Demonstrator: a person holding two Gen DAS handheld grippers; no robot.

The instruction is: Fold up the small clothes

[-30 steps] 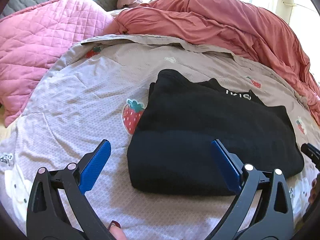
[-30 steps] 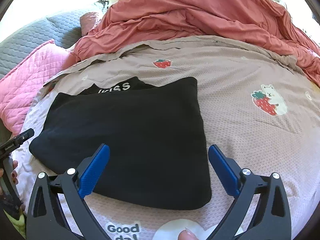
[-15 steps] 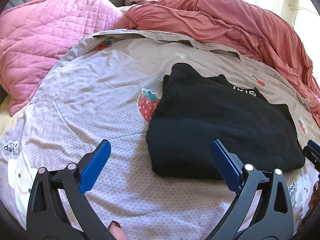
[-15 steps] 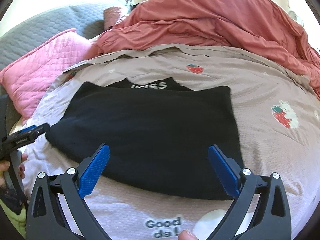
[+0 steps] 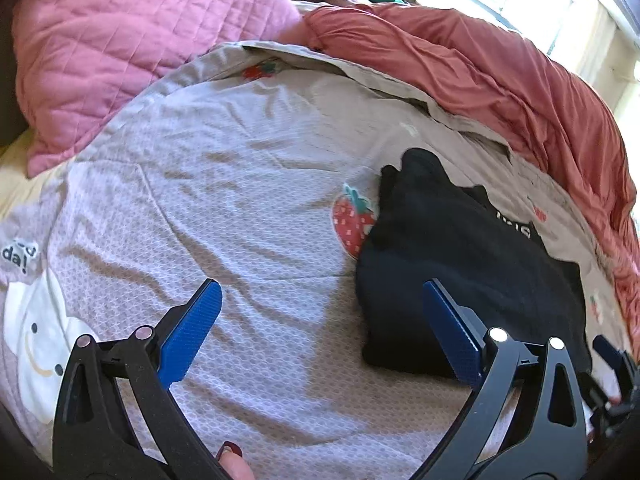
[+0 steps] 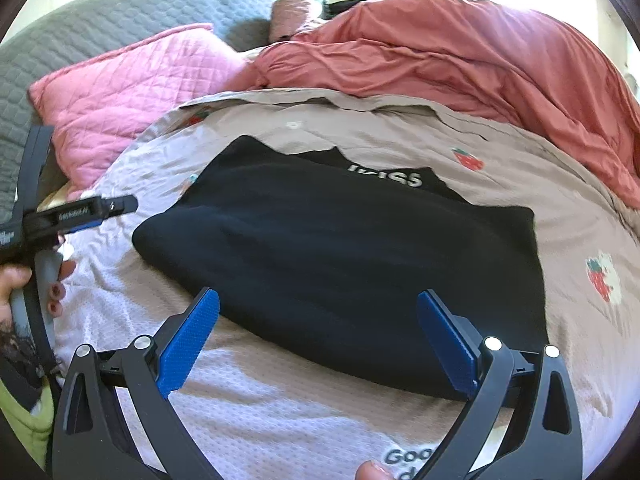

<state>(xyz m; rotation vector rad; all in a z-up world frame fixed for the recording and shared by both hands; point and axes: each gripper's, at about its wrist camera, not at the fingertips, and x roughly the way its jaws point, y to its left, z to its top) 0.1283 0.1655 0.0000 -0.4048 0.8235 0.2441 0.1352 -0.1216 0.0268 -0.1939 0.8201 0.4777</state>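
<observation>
Folded black garment (image 5: 460, 280) on strawberry-print bedspread (image 5: 240, 200), right of wide-open left tongs (image 5: 320, 332).

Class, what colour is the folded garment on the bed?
Black garment, clearest in the right wrist view.

I see the folded garment (image 6: 340, 264) lying on the bedspread (image 6: 280, 412); behind it the duvet (image 6: 460, 64), behind-left the pillow (image 6: 136, 96).

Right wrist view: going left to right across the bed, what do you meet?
Left gripper in a hand → pink quilted pillow → folded black garment with white lettering → strawberry-and-bear print on the beige bedspread.
</observation>
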